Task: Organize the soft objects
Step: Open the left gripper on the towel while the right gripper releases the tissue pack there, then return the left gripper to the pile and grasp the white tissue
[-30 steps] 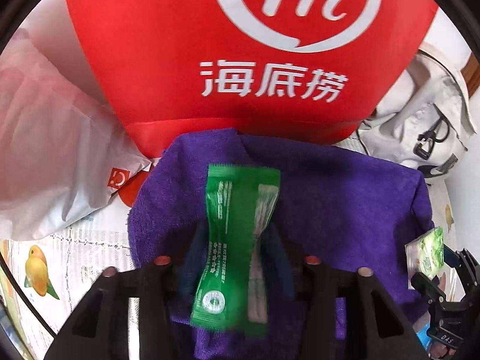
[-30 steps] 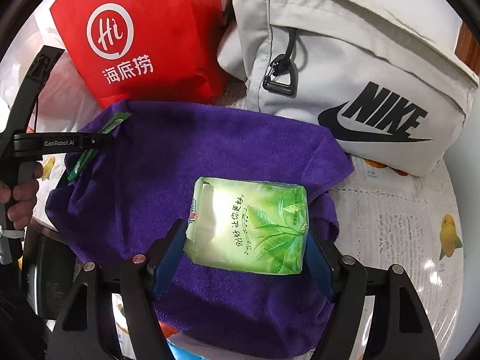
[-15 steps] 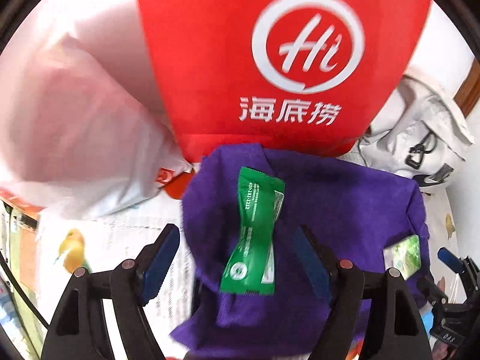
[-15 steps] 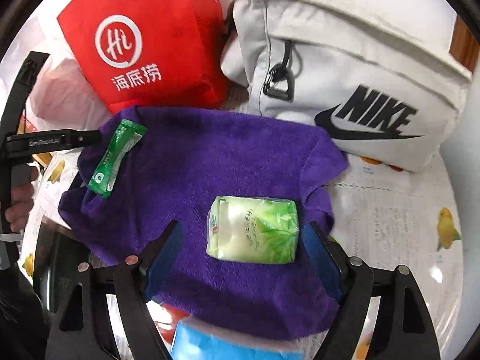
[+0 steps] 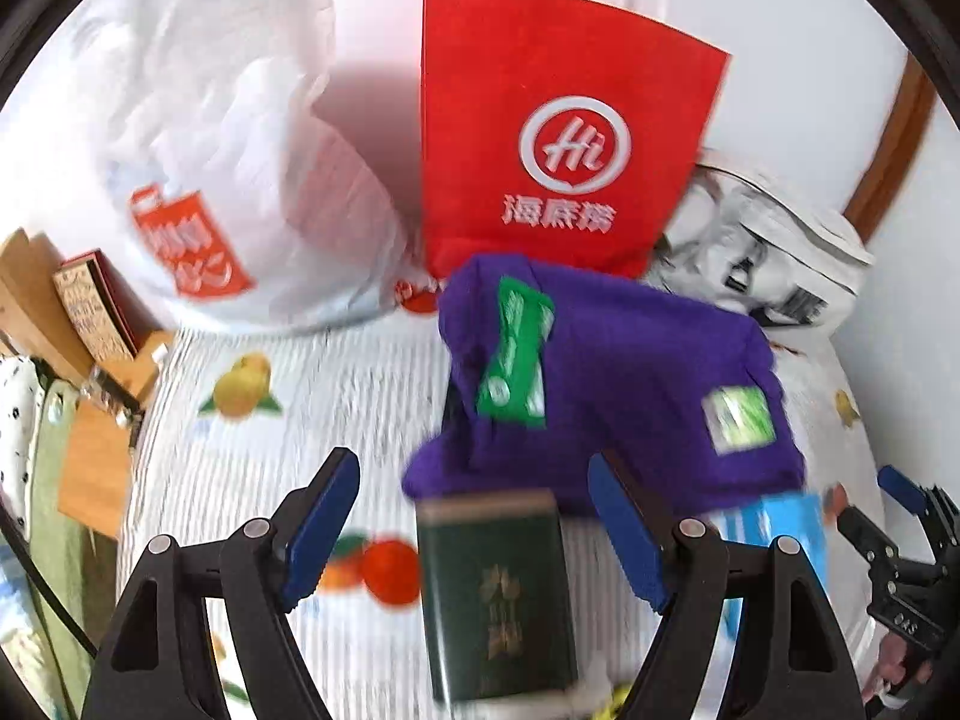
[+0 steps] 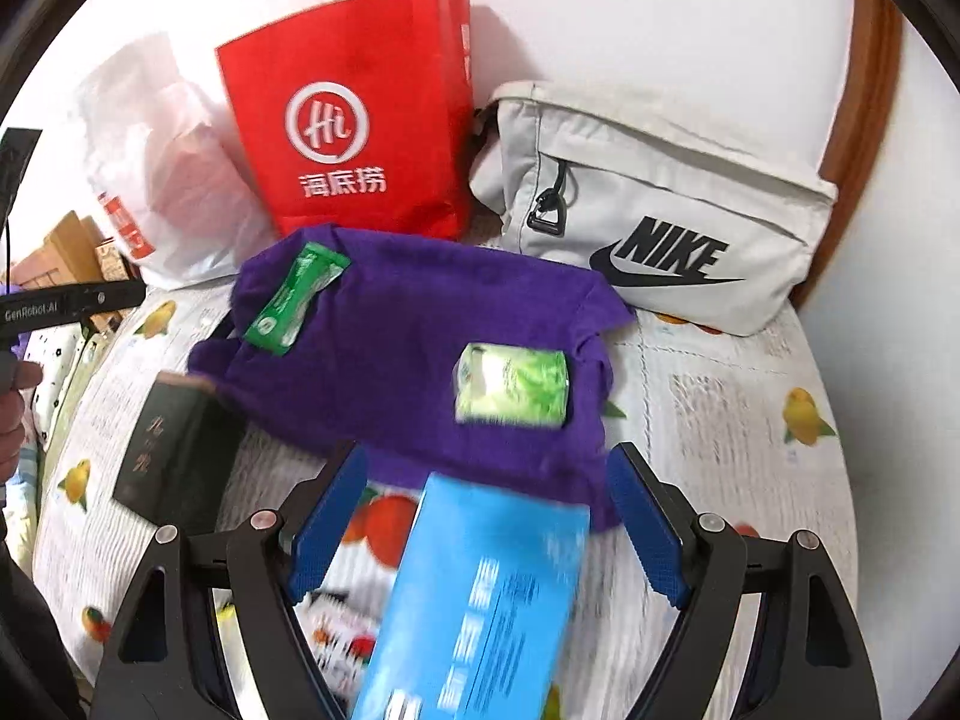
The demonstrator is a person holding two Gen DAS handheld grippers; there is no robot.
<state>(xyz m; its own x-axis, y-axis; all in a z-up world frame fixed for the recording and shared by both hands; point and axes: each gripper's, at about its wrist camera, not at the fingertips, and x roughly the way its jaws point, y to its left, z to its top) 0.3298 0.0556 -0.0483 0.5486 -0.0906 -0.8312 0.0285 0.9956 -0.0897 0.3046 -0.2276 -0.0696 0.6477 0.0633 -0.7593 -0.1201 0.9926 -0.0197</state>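
Both tools stood spread and empty above the fruit-print bench [image 6: 720, 420], the left tool [image 5: 474, 528] hanging over a dark green box [image 5: 495, 594] and the right tool [image 6: 483, 516] over a blue box [image 6: 480, 600], neither box pinched by the blue pads. Just ahead of the two tools lay the purple towel [image 6: 408, 348], loosely folded, its near edge tucked partly under the blue box in the right wrist view. On the towel sat the two soft packs: a long green sachet [image 6: 297, 300] ahead and to the left of the right tool, and a pale green tissue pack [image 6: 510, 384] directly ahead of it, well apart from each other and free of any grip. Beyond the towel stood a red paper bag [image 6: 354, 120], with a white plastic bag [image 5: 228, 180] to its left and a grey Nike pouch [image 6: 654, 210] to its right.

The risk from here seemed plain: both packs rested loose on soft, rumpled cloth, so a tug at the towel's edge, or a lift from one corner only, could likely tip them off onto the bench. Pinned under the blue box, the towel could also drag that box along, or bunch up, if pulled.
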